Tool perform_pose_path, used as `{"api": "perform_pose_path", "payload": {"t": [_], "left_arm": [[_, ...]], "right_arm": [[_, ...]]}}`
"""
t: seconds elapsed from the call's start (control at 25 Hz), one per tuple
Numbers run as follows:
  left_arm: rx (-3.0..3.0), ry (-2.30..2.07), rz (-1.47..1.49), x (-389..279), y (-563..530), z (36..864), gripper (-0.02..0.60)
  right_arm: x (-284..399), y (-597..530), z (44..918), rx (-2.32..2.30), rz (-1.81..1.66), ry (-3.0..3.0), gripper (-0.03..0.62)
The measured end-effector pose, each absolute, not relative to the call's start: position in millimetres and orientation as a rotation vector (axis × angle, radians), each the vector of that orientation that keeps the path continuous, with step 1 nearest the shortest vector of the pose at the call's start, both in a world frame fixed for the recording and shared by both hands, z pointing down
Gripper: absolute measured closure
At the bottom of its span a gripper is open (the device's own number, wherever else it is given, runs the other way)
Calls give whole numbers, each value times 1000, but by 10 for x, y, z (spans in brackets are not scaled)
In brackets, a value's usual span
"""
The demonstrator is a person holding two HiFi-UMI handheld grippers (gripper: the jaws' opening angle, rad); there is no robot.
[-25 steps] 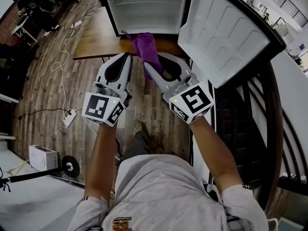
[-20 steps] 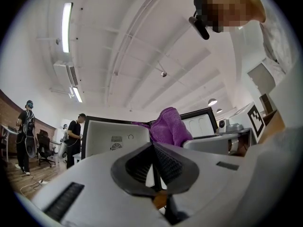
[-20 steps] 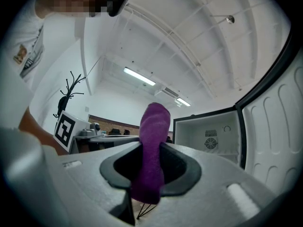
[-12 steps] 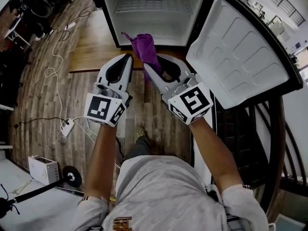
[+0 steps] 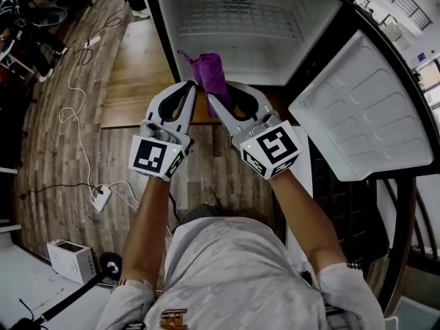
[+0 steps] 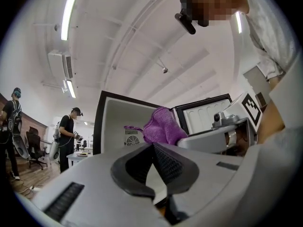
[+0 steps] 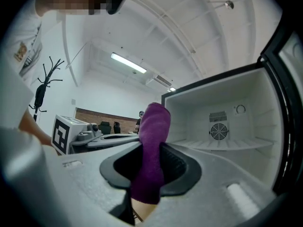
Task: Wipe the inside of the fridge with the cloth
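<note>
A purple cloth point(image 5: 210, 78) sticks up out of my right gripper point(image 5: 216, 99), whose jaws are shut on it; the right gripper view shows the cloth point(image 7: 150, 155) pinched between the pads. Just to its left, my left gripper point(image 5: 190, 86) is shut with nothing in it, its tips meeting in the left gripper view point(image 6: 152, 144). Both point at the open fridge point(image 5: 240, 26), a small white-lined box with a wire shelf and a round fan at the back. The cloth's top is level with the fridge's front edge. The fridge door point(image 5: 368, 105) hangs open to the right.
The fridge stands on a low wooden platform point(image 5: 141, 67). White cables and a power strip point(image 5: 100, 199) lie on the plank floor at the left. A black stair railing point(image 5: 405, 239) runs along the right. People stand far off in the left gripper view point(image 6: 66, 134).
The fridge interior has come closer and lower in the head view, and the door has swung further right. Both grippers keep their grip and spacing, now nearer the fridge opening.
</note>
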State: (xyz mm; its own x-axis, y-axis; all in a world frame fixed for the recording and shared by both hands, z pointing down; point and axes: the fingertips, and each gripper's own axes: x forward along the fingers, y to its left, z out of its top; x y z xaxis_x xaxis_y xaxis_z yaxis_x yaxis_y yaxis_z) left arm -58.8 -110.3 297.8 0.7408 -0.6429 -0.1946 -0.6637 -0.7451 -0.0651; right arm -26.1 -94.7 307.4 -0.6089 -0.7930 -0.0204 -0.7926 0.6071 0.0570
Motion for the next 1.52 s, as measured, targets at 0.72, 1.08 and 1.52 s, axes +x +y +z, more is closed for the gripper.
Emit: {"api": "perform_pose_path", "payload": {"t": [0.72, 1.08, 1.52], "left_arm": [[-2785, 1175, 223, -624, -1767, 3150, 581], [-2708, 1290, 169, -503, -1931, 3126, 581], [-2751, 1276, 78, -522, -2026, 3290, 581]], "right_arm": [[-108, -1879, 3718, 1421, 517, -2732, 487], [-44, -2385, 4003, 1325, 977, -2860, 487], [-142, -3051, 4167, 1253, 1466, -2892, 487]]}}
